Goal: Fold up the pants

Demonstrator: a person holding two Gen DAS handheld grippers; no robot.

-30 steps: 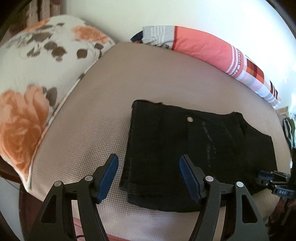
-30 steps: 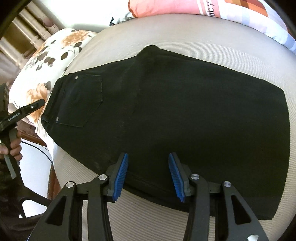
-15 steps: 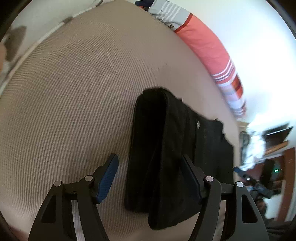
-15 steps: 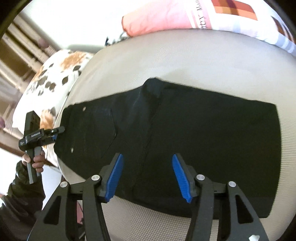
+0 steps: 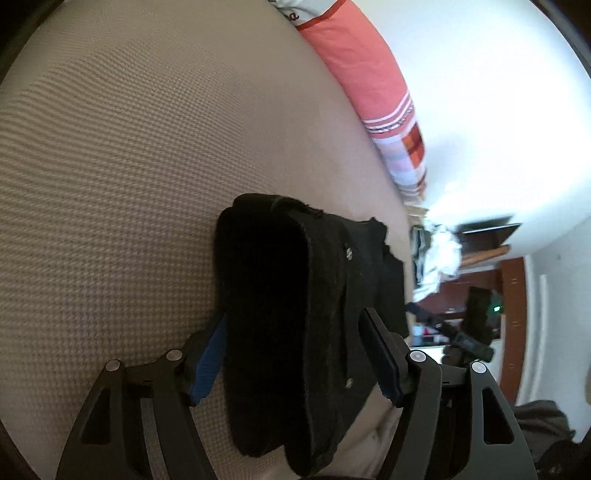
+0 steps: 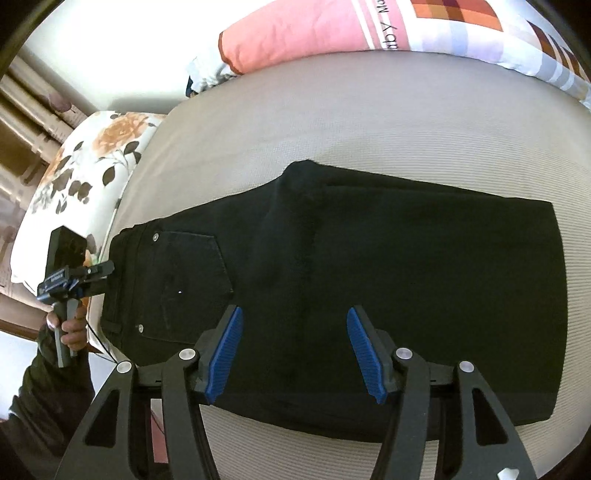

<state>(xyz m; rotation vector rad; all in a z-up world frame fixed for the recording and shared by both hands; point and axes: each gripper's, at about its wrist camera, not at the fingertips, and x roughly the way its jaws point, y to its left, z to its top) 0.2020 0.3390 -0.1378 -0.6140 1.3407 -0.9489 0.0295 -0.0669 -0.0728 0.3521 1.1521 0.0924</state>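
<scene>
Right, black pants point(image 6: 369, 266) lie folded on the bed point(image 6: 369, 122), bare mattress beyond their far edge. Left gripper point(image 5: 295, 354) fingers straddle the waistband end, wide; right gripper point(image 6: 293, 356) fingers spread above the near edge, empty. Pillow point(image 6: 406, 29) text partly reads "Ma…".

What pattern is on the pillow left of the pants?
Orange flowers with dark leaves on white; clearest in right wrist view.

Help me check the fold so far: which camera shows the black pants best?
The right wrist view: the pants lie spread across the beige bed, back pocket and both ends visible. The left wrist view shows only the waistband end, close up and dark, between the left tongs.
</scene>
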